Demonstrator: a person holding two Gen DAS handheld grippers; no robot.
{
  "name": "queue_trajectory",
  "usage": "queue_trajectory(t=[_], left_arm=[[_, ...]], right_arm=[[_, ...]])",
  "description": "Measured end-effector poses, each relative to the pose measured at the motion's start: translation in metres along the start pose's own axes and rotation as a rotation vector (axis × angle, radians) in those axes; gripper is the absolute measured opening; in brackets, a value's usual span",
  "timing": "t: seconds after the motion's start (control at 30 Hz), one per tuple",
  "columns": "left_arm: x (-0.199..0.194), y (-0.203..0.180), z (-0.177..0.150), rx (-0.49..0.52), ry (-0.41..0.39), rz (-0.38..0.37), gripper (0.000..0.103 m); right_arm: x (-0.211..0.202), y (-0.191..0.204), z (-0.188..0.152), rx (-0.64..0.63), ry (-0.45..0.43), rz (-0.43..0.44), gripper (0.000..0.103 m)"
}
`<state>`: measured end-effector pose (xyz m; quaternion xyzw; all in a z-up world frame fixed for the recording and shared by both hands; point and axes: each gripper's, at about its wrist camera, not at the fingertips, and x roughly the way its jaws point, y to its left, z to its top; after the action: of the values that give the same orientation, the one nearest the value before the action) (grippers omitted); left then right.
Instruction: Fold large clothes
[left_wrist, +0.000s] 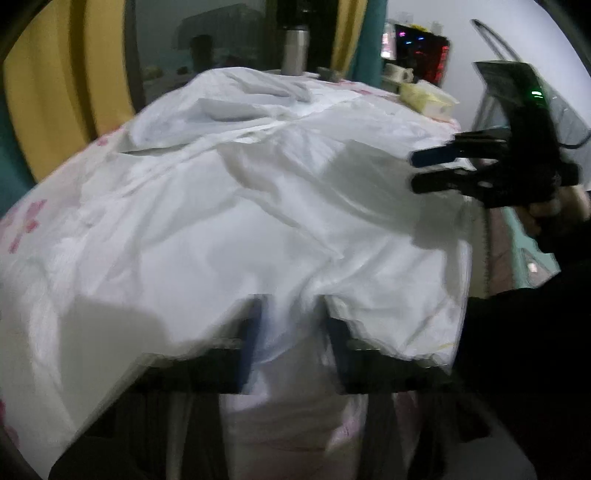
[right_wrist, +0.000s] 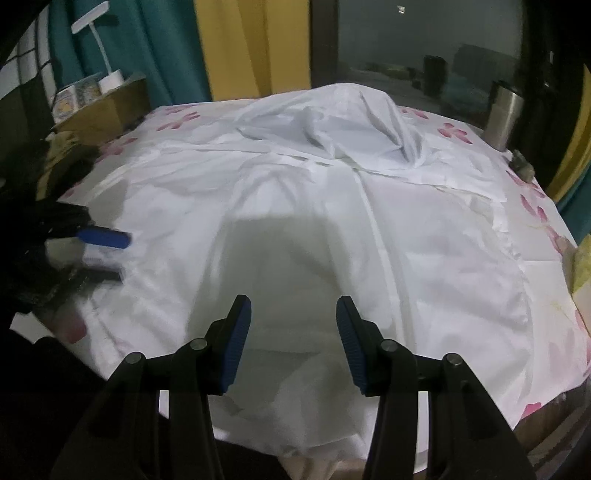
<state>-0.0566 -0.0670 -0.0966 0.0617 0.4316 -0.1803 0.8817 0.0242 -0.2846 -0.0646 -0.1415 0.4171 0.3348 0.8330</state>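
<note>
White garment (right_wrist: 332, 229) covers floral tablecloth (right_wrist: 458, 134); yellow curtain (right_wrist: 251, 44) behind.

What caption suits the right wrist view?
Open right gripper poised above a crumpled white garment spread over a pink-flowered tablecloth.

The right gripper (right_wrist: 293, 343) has its jaws spread wide, the blue pads (right_wrist: 236, 345) facing each other with nothing between them. Seen from the left wrist camera, it reaches in level from the right side, gripped by a hand (left_wrist: 554, 214) in a dark sleeve. The left gripper (left_wrist: 291, 332) is blurred; its jaws also stand apart, with white cloth (left_wrist: 280, 332) lying in the gap between them.
</note>
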Motion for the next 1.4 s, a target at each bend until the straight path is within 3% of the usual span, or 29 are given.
queue_trajectory(t=[0.27, 0.57, 0.63, 0.67, 0.7, 0.93, 1.03, 1.1, 1.17, 1.23, 1.27, 1.33, 1.4], left_arm=[[-0.045, 0.006, -0.006, -0.027, -0.104, 0.022, 0.001], [-0.074, 0.019, -0.02, -0.059, -0.112, 0.069, 0.001], [-0.077, 0.023, -0.023, -0.064, -0.112, 0.074, 0.001], [-0.078, 0.025, -0.024, -0.068, -0.111, 0.071, 0.001], [-0.079, 0.026, -0.025, -0.072, -0.11, 0.064, 0.001], [-0.072, 0.034, -0.031, -0.085, -0.061, 0.047, 0.001], [-0.068, 0.037, -0.032, -0.095, -0.038, 0.011, 0.002], [-0.068, 0.041, -0.032, -0.116, -0.038, 0.01, 0.002], [-0.072, 0.046, -0.032, -0.147, -0.054, 0.001, 0.012], [-0.081, 0.055, -0.031, -0.19, -0.092, 0.004, 0.05], [-0.086, 0.059, -0.03, -0.213, -0.112, 0.003, 0.056], [-0.098, 0.073, -0.029, -0.273, -0.163, 0.016, 0.058], [-0.104, 0.085, -0.029, -0.318, -0.191, 0.067, 0.058]], right_arm=[[0.006, 0.034, -0.005, -0.121, 0.043, 0.013, 0.048], [0.014, 0.059, -0.009, -0.244, 0.028, 0.006, 0.048], [0.012, 0.059, -0.011, -0.262, 0.019, 0.009, 0.039], [0.011, 0.058, -0.011, -0.262, 0.02, 0.026, 0.009], [0.011, 0.058, -0.011, -0.258, 0.024, 0.032, 0.002], [-0.014, 0.058, -0.005, -0.255, -0.011, 0.171, 0.002], [-0.018, 0.06, -0.008, -0.252, 0.014, 0.242, 0.002], [-0.014, 0.058, -0.012, -0.255, 0.043, 0.242, 0.002], [-0.01, 0.054, -0.016, -0.245, 0.069, 0.238, 0.003], [-0.012, 0.052, -0.016, -0.242, 0.092, 0.219, 0.003], [-0.014, 0.053, -0.017, -0.25, 0.098, 0.211, 0.004], [-0.02, 0.053, -0.018, -0.283, 0.087, 0.179, 0.017], [-0.026, 0.049, -0.015, -0.293, 0.061, 0.15, 0.065]])
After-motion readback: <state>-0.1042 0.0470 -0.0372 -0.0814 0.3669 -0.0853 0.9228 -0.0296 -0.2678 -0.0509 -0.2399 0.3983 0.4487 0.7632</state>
